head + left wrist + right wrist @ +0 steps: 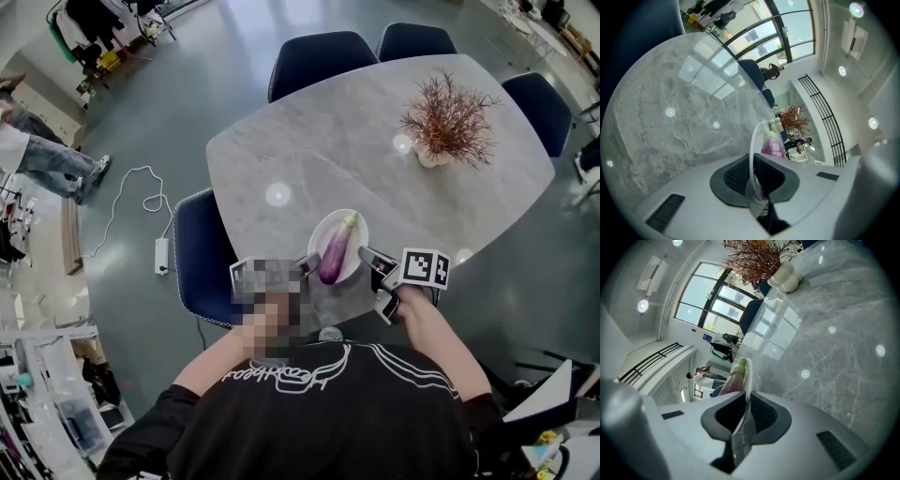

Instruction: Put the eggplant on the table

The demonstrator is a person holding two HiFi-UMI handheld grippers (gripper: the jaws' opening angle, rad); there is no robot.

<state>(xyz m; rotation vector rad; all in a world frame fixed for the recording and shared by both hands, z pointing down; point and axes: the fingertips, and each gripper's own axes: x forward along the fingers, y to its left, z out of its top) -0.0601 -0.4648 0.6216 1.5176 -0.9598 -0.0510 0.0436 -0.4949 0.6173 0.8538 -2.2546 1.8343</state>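
A purple eggplant (336,251) with a green stem lies on a white plate (323,230) above the near edge of the marble table (328,141). My left gripper (305,265) is shut on the plate's left rim and my right gripper (377,264) on its right rim. In the left gripper view the plate (752,140) stands edge-on between the pads of the left gripper (753,176), with the eggplant (772,147) beyond. The right gripper view shows the plate (748,376) pinched in the right gripper (746,411), the eggplant (733,380) to its left.
A vase of dried reddish branches (448,122) stands at the table's far right. Dark blue chairs ring the table: one at the near left (202,253), two at the far side (319,58), one at the right (544,108). A power strip and cable (161,253) lie on the floor.
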